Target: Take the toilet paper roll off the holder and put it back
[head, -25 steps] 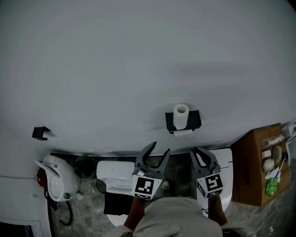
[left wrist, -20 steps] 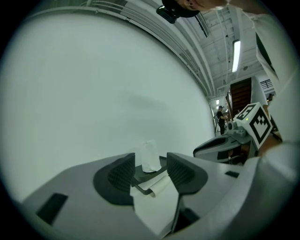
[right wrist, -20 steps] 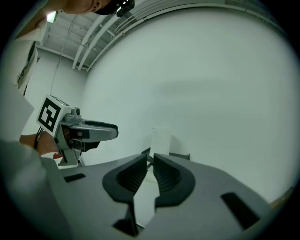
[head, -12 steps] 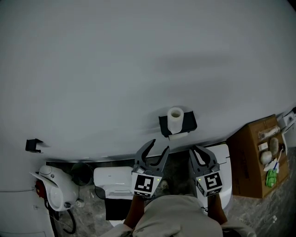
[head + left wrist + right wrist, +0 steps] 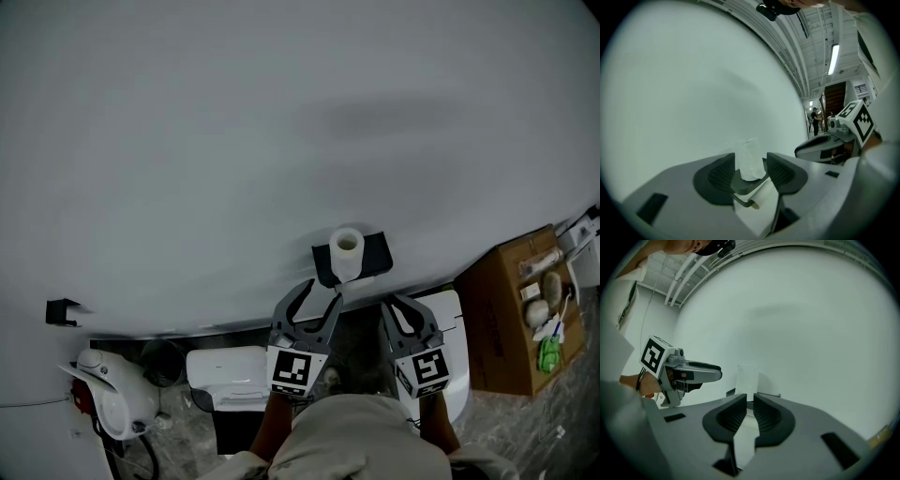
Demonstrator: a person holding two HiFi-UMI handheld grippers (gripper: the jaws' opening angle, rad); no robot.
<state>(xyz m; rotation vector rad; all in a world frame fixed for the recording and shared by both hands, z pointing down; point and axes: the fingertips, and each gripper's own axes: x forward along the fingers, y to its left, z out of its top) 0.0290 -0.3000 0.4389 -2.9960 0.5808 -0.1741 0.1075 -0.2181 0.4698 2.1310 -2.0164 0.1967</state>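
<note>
While the toilet paper roll [image 5: 347,251] stands upright on its black holder [image 5: 377,259] on the wall, the left tongs [image 5: 323,291] sit just near-left of it, spread, nothing pinched, roll beyond the tips. Right tongs [image 5: 399,306] near-right of holder, pressed almost together, empty.

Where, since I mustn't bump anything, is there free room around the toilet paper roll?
Free: the wall above the holder, and left of it as far as the black hook. Crowded: below the roll, left gripper, right gripper; lower right, the cardboard box.
</note>
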